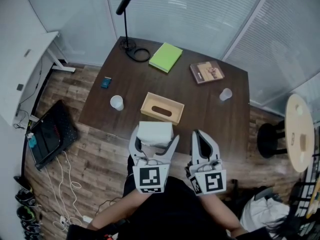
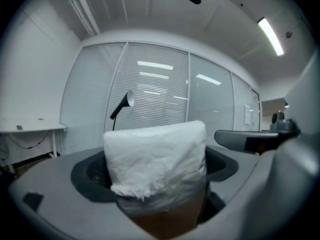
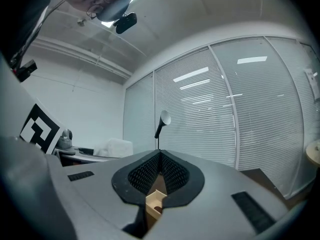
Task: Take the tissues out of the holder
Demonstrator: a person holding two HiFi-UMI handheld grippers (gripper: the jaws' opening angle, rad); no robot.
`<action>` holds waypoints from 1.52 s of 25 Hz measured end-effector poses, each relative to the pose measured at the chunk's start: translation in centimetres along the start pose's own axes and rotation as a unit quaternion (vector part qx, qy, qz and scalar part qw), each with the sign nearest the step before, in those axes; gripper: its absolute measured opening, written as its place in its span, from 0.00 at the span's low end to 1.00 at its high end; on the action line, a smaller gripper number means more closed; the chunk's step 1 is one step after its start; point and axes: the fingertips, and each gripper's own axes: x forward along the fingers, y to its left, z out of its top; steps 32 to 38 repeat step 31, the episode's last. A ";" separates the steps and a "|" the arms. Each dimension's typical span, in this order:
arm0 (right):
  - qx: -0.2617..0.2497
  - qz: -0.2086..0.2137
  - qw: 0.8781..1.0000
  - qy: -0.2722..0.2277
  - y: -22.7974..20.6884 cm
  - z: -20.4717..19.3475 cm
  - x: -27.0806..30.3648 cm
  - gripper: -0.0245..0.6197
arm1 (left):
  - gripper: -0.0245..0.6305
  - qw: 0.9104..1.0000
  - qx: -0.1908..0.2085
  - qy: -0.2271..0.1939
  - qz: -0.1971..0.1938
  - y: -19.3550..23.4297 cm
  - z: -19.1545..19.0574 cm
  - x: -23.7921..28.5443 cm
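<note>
A white pack of tissues (image 1: 155, 133) hangs just in front of the table's near edge, clamped between the fingers of my left gripper (image 1: 155, 135). In the left gripper view the pack (image 2: 156, 159) fills the space between the dark pads, which press on both its sides. The wooden tissue holder (image 1: 162, 108) lies on the dark table (image 1: 200, 109) beyond it, its oval slot facing up and nothing sticking out. My right gripper (image 1: 197, 134) is to the right of the pack, shut with nothing in it; its pads (image 3: 150, 171) meet, and a corner of the holder (image 3: 155, 204) shows below them.
On the table stand a black desk lamp (image 1: 131, 4), a green book (image 1: 166, 57), a brown book (image 1: 206, 72), two white cups (image 1: 116, 102) (image 1: 226, 94) and a small blue object (image 1: 105, 82). A round side table (image 1: 299, 132) is at the right, a black bag (image 1: 50, 134) and cables at the left.
</note>
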 end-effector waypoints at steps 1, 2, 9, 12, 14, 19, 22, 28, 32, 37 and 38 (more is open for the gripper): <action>0.000 0.000 1.000 -0.002 -0.1 0.2 0.0 0.05 | 0.82 1.000 -0.002 0.001 0.000 -0.1 -0.1 0.0; 0.000 -0.002 1.000 -0.003 -0.3 0.3 -0.1 0.05 | 0.82 1.000 -0.002 0.002 0.000 -0.2 -0.1 0.1; -0.017 -0.010 1.000 0.008 -0.9 -0.2 -0.5 0.05 | 0.82 1.000 -0.001 -0.004 -0.004 -0.9 0.0 0.4; -0.018 -0.011 1.000 0.007 -0.9 -0.1 -0.4 0.05 | 0.82 1.000 0.000 -0.008 -0.008 -1.2 0.1 0.7; -0.019 -0.012 1.000 0.006 -0.8 0.0 -0.3 0.05 | 0.82 1.000 -0.006 -0.013 -0.012 -1.1 0.4 0.8; -0.020 -0.013 1.000 0.006 -0.8 0.2 0.2 0.05 | 0.82 1.000 0.000 -0.014 -0.011 -0.7 0.7 1.0; -0.022 -0.011 1.000 0.003 -0.5 0.1 0.1 0.05 | 0.82 1.000 0.002 -0.019 -0.013 -0.6 0.7 0.8; -0.022 -0.008 1.000 0.000 -0.2 0.0 -0.2 0.05 | 0.82 1.000 0.011 -0.018 -0.018 -1.1 0.6 0.6; -0.024 -0.008 1.000 0.000 -0.1 -0.1 -0.3 0.05 | 0.82 1.000 0.013 -0.019 -0.019 -1.3 0.5 0.3; -0.024 -0.008 1.000 0.000 -0.1 -0.1 -0.3 0.05 | 0.82 1.000 0.013 -0.019 -0.019 -1.3 0.5 0.3; -0.024 -0.008 1.000 0.000 -0.1 -0.1 -0.3 0.05 | 0.82 1.000 0.013 -0.019 -0.019 -1.3 0.5 0.3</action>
